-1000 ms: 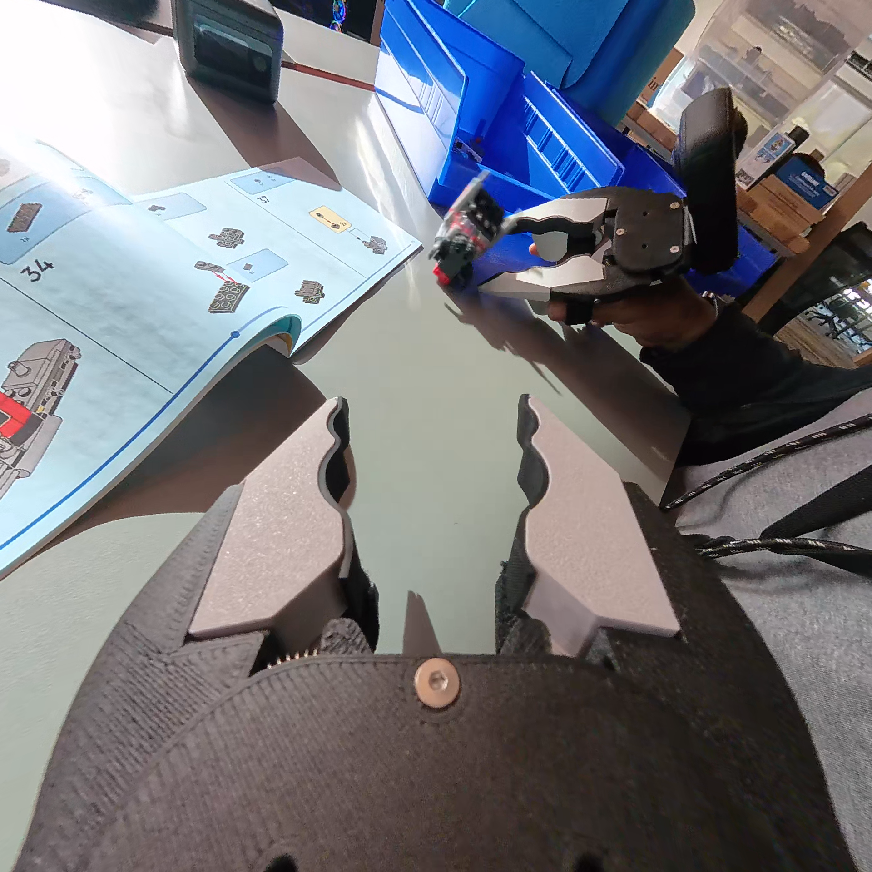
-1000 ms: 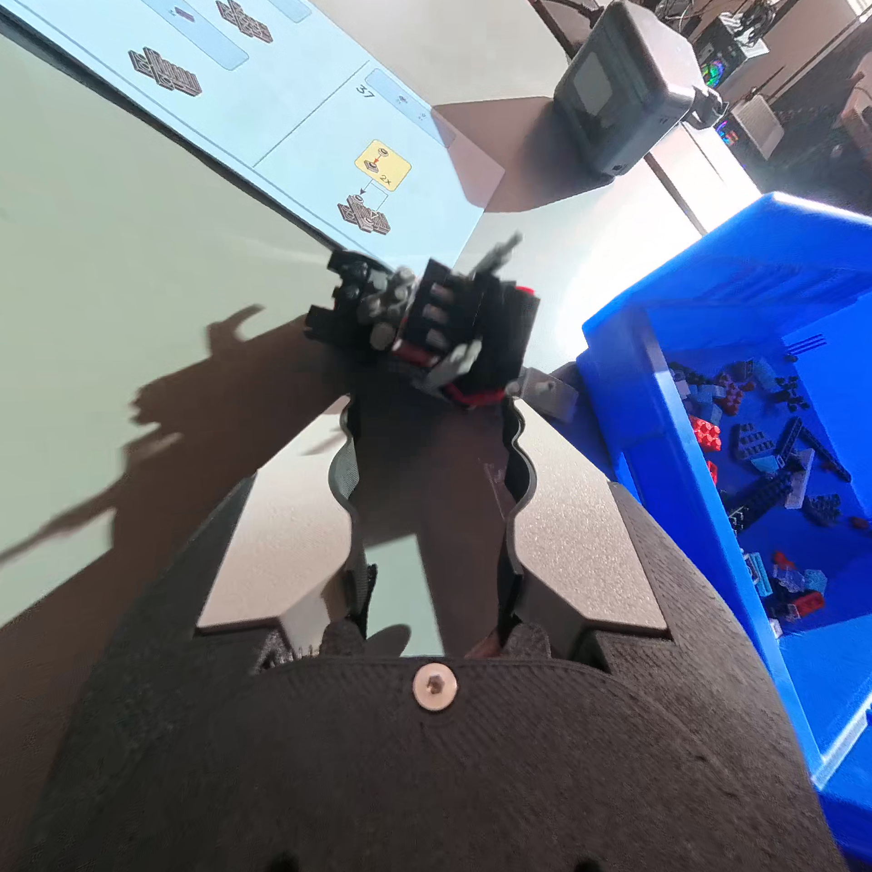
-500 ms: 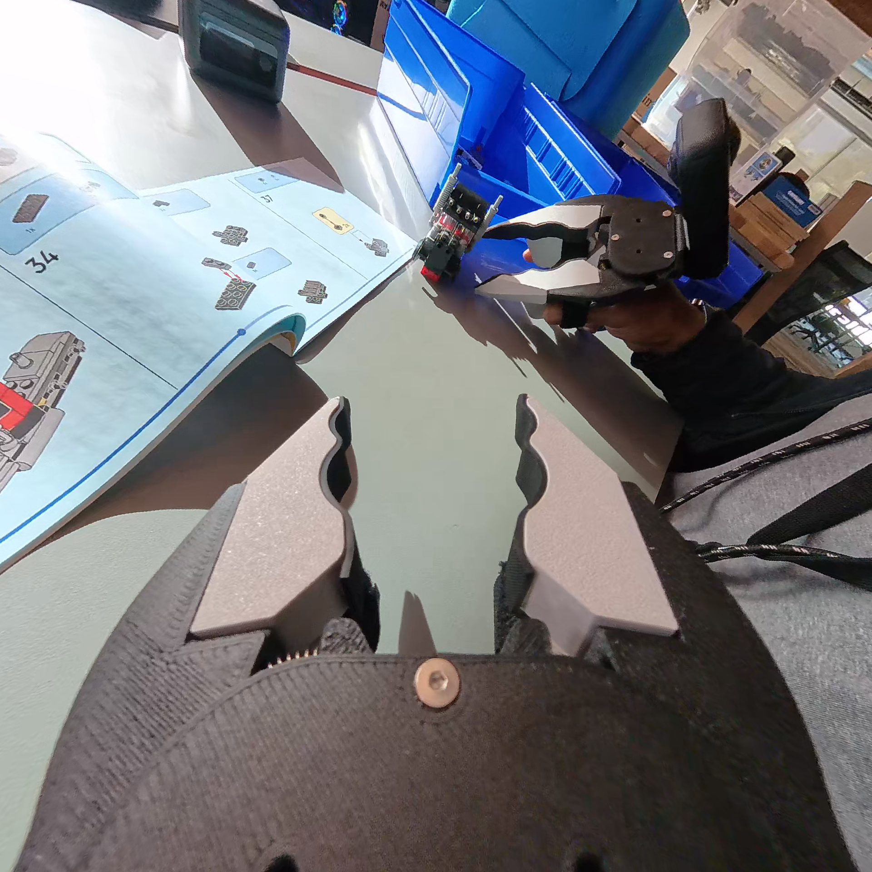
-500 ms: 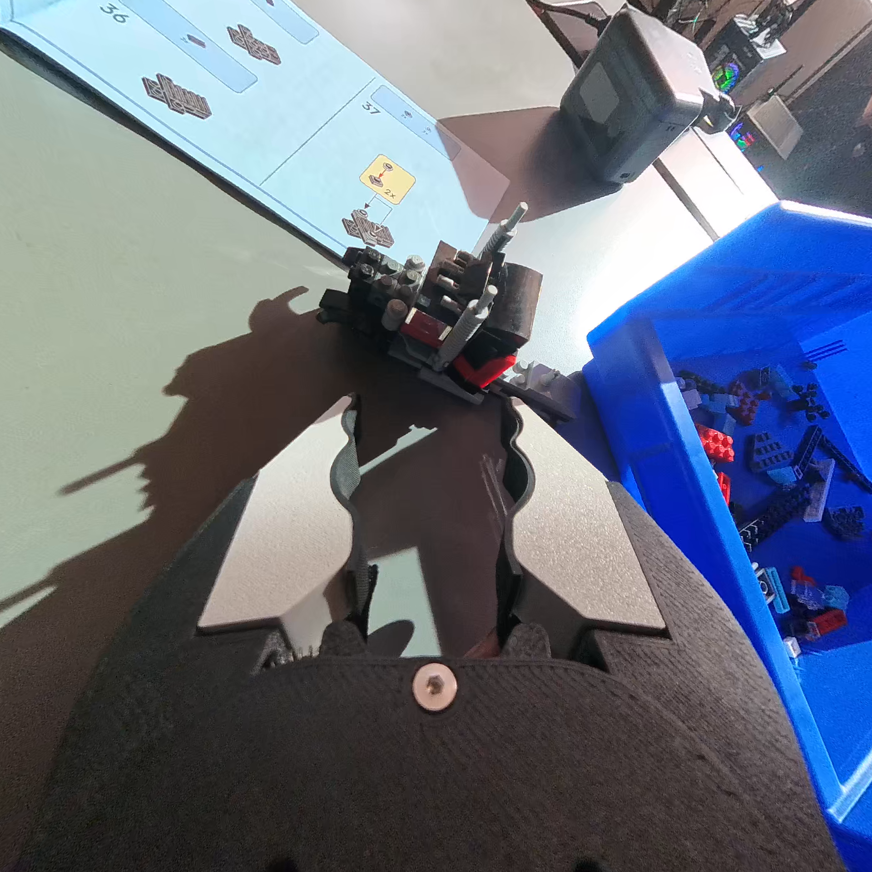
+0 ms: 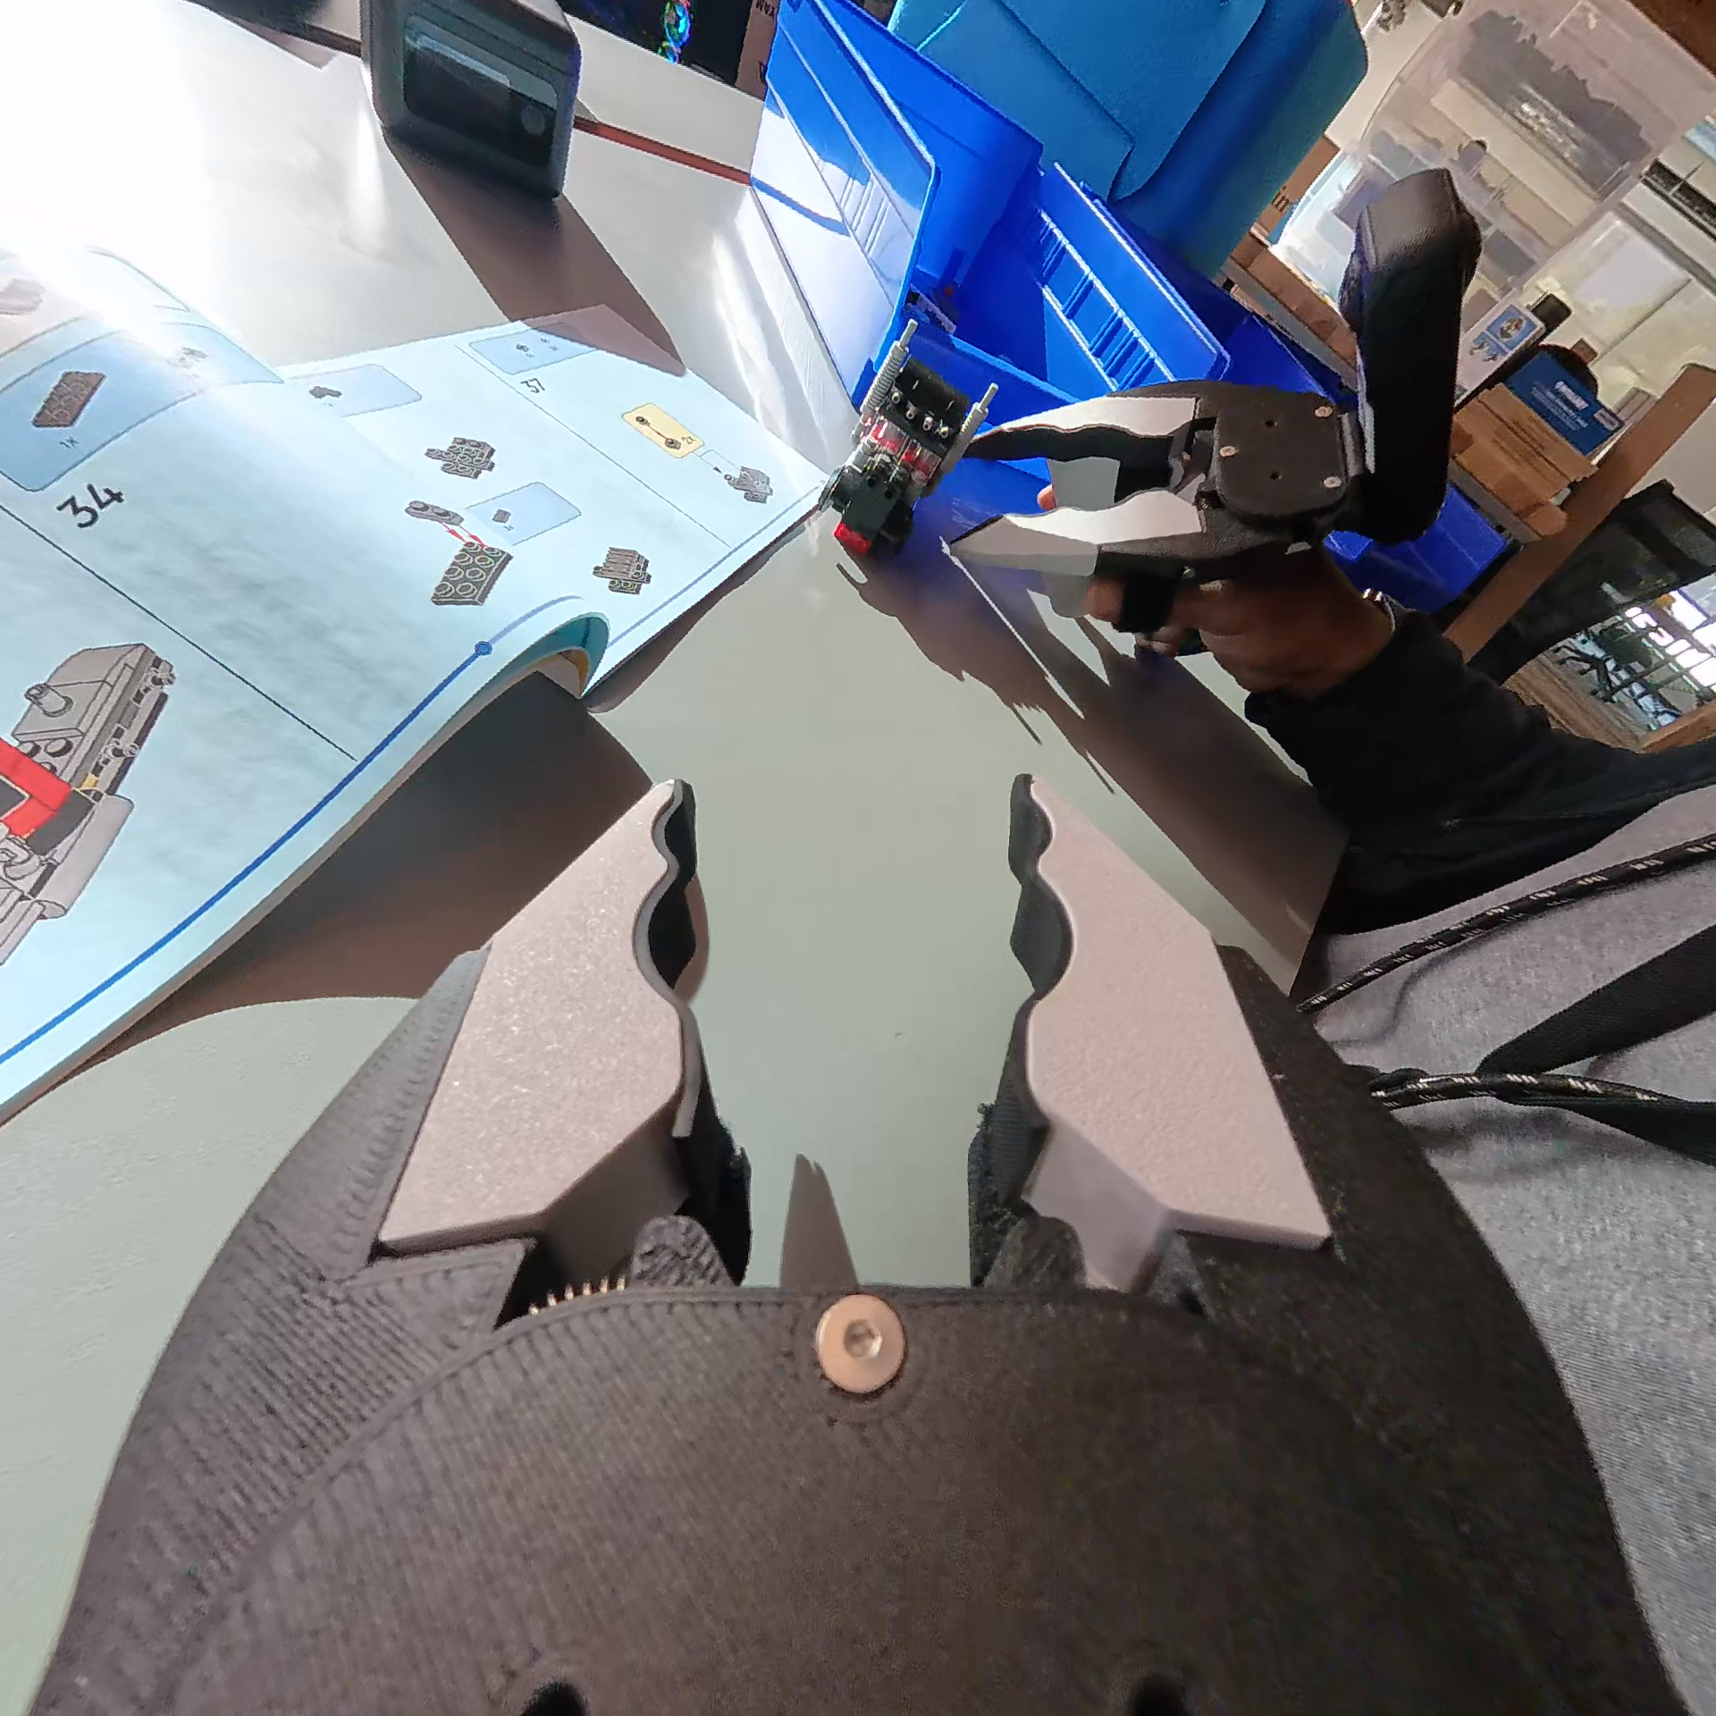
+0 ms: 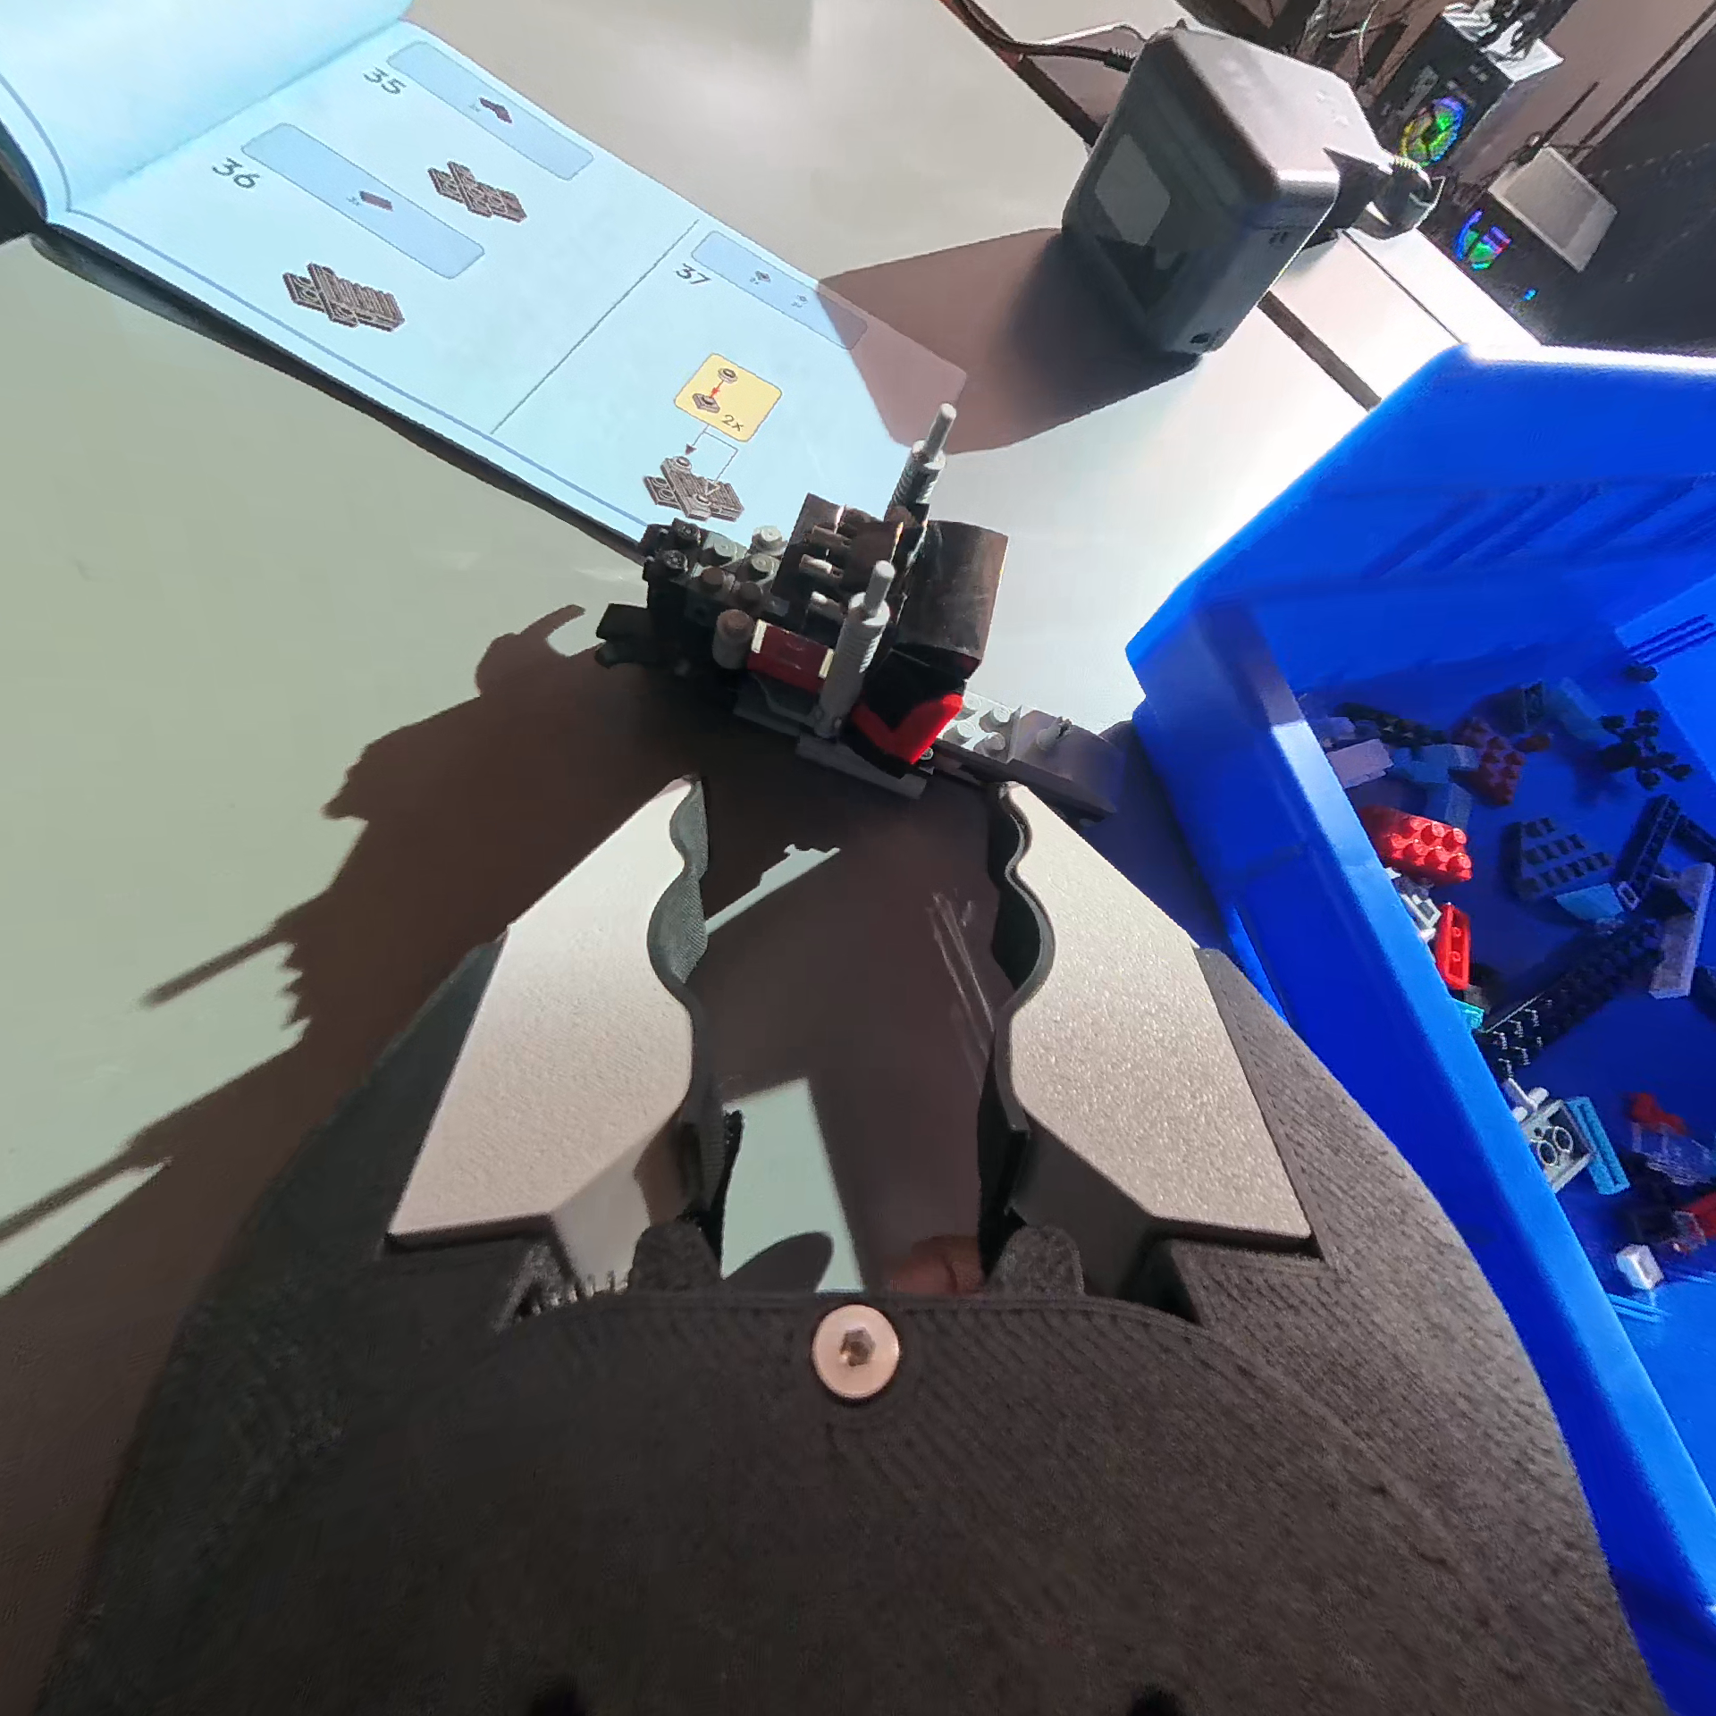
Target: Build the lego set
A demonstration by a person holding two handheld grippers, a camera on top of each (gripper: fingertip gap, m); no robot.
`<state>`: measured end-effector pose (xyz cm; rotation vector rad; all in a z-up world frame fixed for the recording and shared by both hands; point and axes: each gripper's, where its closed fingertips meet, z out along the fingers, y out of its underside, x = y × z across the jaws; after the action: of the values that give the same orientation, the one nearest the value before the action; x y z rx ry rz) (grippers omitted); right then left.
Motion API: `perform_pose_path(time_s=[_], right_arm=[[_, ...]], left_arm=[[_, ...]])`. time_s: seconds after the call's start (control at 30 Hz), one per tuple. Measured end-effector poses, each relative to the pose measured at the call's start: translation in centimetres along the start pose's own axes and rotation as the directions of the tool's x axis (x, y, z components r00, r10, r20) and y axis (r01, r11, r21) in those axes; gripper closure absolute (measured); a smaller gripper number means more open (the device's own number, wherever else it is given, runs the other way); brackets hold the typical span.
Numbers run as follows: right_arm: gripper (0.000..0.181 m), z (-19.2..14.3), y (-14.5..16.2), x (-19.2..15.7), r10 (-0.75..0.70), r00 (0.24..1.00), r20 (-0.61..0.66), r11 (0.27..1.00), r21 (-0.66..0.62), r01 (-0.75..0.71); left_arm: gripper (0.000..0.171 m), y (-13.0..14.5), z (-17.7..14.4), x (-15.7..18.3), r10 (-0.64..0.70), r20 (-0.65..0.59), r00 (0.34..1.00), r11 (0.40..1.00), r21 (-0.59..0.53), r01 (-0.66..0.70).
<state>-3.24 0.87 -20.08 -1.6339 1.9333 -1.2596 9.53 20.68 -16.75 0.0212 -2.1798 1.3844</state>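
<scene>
Centrally, the lego model [image 6: 808,641] stands on the surface [image 6: 279,650] between the booklet [image 6: 520,306] and the blue bin [image 6: 1319,836], just beyond the right hand-held gripper [image 6: 850,799], which gapes empty; the left hand-held gripper [image 5: 850,808] likewise. Light, rigid plastic with thin grey posts likely to snap off: grip the blocky black body.

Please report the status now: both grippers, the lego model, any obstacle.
Left gripper open, empty. Right gripper open, just behind lego model. Model upright on table between instruction booklet and blue bin. Nothing in the way.
</scene>
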Motion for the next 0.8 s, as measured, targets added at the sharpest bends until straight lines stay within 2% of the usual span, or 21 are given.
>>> perform_pose_path(time_s=[0.37, 0.5, 0.57, 0.67, 0.8], right_arm=[[0.118, -0.1, 0.1, 0.4, 0.068, 0.997, 0.031, 0.998, 0.001, -0.069], [0.118, -1.0, 0.2, 0.6, 0.117, 0.991, 0.062, 0.993, 0.026, -0.118], [0.117, -1.7, 0.6, 0.7, 0.125, 0.989, 0.076, 0.991, 0.029, -0.128], [0.117, -3.1, 1.2, 1.0, 0.141, 0.985, 0.100, 0.989, 0.035, -0.145], [0.117, -5.5, 1.8, 2.0, 0.180, 0.976, 0.125, 0.980, 0.059, -0.188]], left_arm=[[0.104, 0.2, 0.2, -0.1, 0.001, 0.010, 1.000, 1.000, -0.016, -0.001], [0.103, 0.3, 0.5, 0.0, 0.047, 0.034, 0.998, 0.999, -0.026, -0.046], [0.102, -0.3, 0.6, 0.2, 0.064, 0.046, 0.997, 0.998, 0.010, -0.065], [0.102, -1.3, 1.7, 0.9, 0.051, 0.024, 0.998, 0.997, 0.060, -0.052], [0.107, -2.2, 4.7, 3.1, 0.039, -0.064, 0.997, 0.996, 0.079, -0.034]])
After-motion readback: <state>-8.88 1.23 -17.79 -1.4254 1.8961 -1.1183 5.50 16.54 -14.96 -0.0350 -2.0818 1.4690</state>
